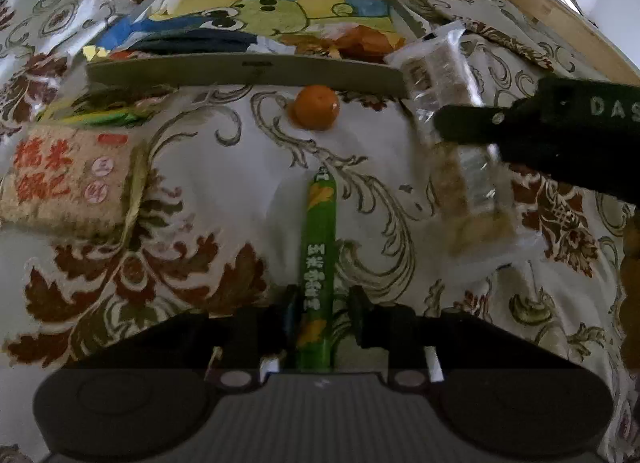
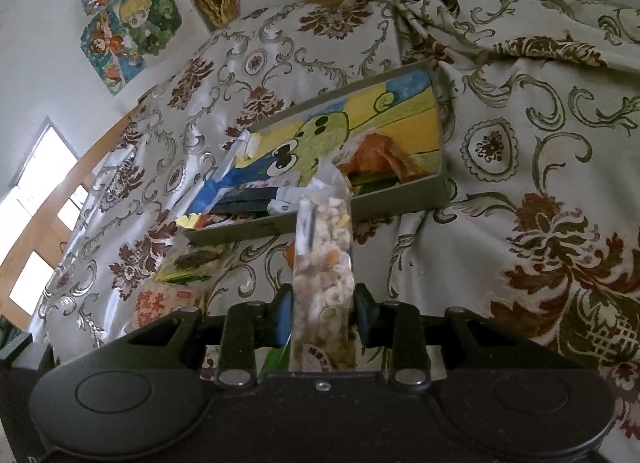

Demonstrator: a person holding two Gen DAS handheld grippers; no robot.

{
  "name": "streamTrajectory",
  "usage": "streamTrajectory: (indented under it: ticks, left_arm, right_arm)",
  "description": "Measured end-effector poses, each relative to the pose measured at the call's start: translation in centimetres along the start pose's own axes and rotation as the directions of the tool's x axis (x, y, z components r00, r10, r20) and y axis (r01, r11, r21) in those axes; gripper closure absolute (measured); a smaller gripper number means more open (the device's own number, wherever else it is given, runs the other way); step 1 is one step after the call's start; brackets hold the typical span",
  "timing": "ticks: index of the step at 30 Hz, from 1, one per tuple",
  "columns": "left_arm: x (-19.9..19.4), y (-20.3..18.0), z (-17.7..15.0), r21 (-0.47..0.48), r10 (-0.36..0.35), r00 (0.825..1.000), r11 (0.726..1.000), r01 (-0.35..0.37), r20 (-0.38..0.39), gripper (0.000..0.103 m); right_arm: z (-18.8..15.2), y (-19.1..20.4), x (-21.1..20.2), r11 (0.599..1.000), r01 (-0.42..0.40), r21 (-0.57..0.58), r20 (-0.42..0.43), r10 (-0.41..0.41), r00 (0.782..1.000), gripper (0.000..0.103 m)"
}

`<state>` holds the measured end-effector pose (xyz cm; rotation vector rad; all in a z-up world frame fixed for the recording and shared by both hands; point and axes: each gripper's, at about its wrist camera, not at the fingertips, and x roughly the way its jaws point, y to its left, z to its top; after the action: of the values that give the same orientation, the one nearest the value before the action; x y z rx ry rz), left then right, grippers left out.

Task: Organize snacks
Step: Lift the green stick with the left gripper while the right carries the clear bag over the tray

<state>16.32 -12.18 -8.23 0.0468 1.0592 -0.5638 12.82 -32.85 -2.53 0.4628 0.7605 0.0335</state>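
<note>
A green snack stick [image 1: 320, 247] lies lengthwise between the fingers of my left gripper [image 1: 325, 309]. The jaws stand slightly apart and a gap shows on each side of the stick, so they are open. The stick's far end points at a small orange [image 1: 316, 107] on the cloth. My right gripper [image 2: 323, 303] is shut on a clear packet of mixed nibbles [image 2: 322, 263], which sticks up in front of the grey box [image 2: 360, 215]. In the left wrist view that right gripper [image 1: 460, 127] reaches in from the right with the clear packet [image 1: 440, 71] tilted beside the grey box [image 1: 248, 71].
The box has a cartoon drawing on its floor and holds an orange packet [image 1: 360, 39] and dark packets. A rice-cracker pack [image 1: 68, 179] and a green-yellow packet [image 1: 100, 113] lie at the left. A patterned cloth covers the surface, with a wooden frame [image 1: 540, 3] behind.
</note>
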Motion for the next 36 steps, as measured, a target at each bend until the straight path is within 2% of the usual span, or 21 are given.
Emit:
streamTrajectory:
  ticks: [2, 3, 6, 10, 19, 24, 29, 33, 36]
  left_arm:
    - [0.2, -0.2, 0.1, 0.011, 0.015, 1.000, 1.000, -0.015, 0.003, 0.082]
    - [0.2, -0.2, 0.2, 0.013, 0.021, 1.000, 1.000, -0.021, 0.003, 0.084]
    - [-0.2, 0.2, 0.3, -0.021, 0.006, 1.000, 1.000, -0.006, 0.000, 0.084]
    - [-1.2, 1.5, 0.2, -0.098, -0.056, 0.998, 0.994, 0.057, 0.015, 0.084]
    - [-4.5, 2.8, 2.0, -0.144, -0.078, 0.986, 0.985, 0.100, 0.150, 0.084]
    - [-5.0, 3.2, 6.2, -0.149, -0.067, 0.965, 0.983, 0.107, 0.254, 0.084]
    - [-3.5, 3.5, 12.2, -0.131, -0.049, 0.945, 0.987, 0.096, 0.323, 0.084]
    - [-1.5, 3.8, 16.7, -0.126, -0.044, 0.934, 0.987, 0.095, 0.356, 0.084]
    - [0.4, 4.0, 19.3, -0.134, -0.041, 0.935, 0.987, 0.094, 0.352, 0.084]
  right_arm:
    - [-0.2, 0.1, 0.3, 1.000, 0.003, -0.008, -0.010, -0.003, 1.000, 0.070]
    - [-0.2, 0.2, 0.4, 1.000, 0.003, -0.011, -0.015, -0.004, 1.000, 0.070]
    - [-0.3, 0.3, 0.5, 1.000, 0.003, -0.015, -0.015, -0.004, 1.000, 0.070]
    - [-0.1, 0.2, 0.3, 1.000, 0.000, -0.003, -0.006, 0.000, 1.000, 0.070]
    - [0.4, -0.1, -0.3, 1.000, -0.025, 0.005, 0.044, 0.025, 0.999, 0.070]
    - [2.4, -0.7, 0.0, 0.998, -0.057, 0.039, 0.116, 0.052, 0.992, 0.070]
    - [7.2, -1.6, 1.9, 0.992, -0.089, 0.093, 0.212, 0.068, 0.975, 0.070]
    - [10.4, -3.1, 4.4, 0.985, -0.086, 0.149, 0.248, 0.047, 0.968, 0.070]
    - [11.4, -4.1, 6.3, 0.982, -0.068, 0.178, 0.250, 0.022, 0.968, 0.070]
